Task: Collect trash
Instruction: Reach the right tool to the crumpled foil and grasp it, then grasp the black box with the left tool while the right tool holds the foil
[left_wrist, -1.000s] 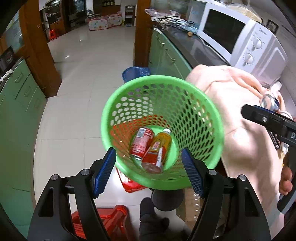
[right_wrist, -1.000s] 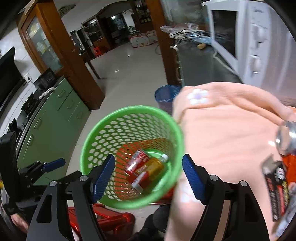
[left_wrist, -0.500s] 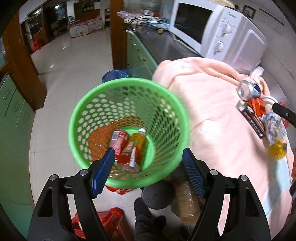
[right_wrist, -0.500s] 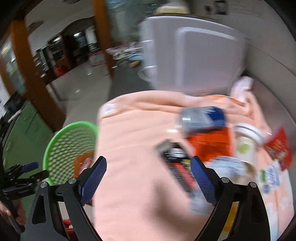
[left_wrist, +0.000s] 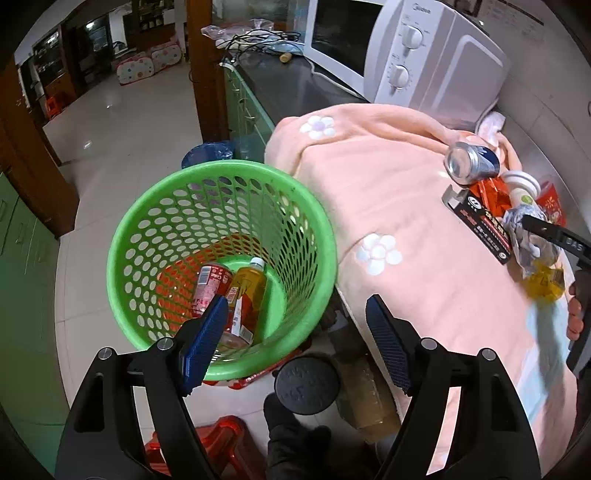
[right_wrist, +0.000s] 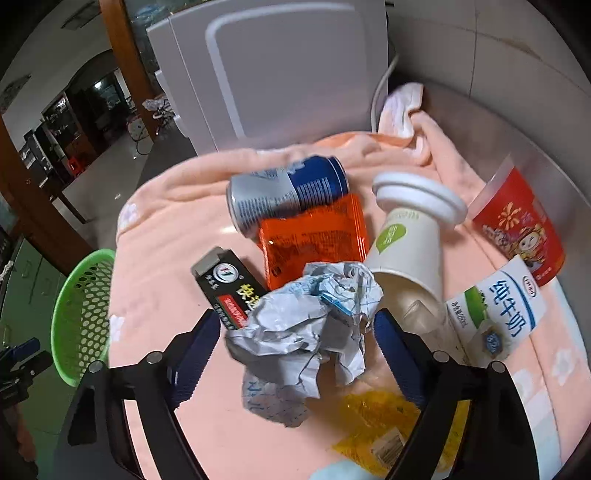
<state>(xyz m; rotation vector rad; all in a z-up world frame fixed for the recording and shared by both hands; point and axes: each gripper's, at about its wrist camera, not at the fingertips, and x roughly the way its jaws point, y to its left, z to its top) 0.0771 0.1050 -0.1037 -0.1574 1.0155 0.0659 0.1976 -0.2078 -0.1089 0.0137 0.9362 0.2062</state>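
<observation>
We hang our right tongs (right_wrist: 291, 332), jaws just narrowing yet not gripping, around the crumpled paper (right_wrist: 306, 332) at the desk's six o'clock, next clamping it for the green basket (right_wrist: 81, 317) at nine o'clock, left tongs (left_wrist: 295, 347) released.

Each hand-held gripper is a black plastic frame of two angled, cut-out arms filling the lower part of its frame. The left hand-held gripper (left_wrist: 295, 347) and the right hand-held gripper (right_wrist: 291, 350) both carry long blue ribbed pads (left_wrist: 388, 350) on their inner faces, and round silver screw heads (left_wrist: 165, 343) sit on the arm joints. A round black knob (left_wrist: 307, 386) shows at bottom centre of the left view.
</observation>
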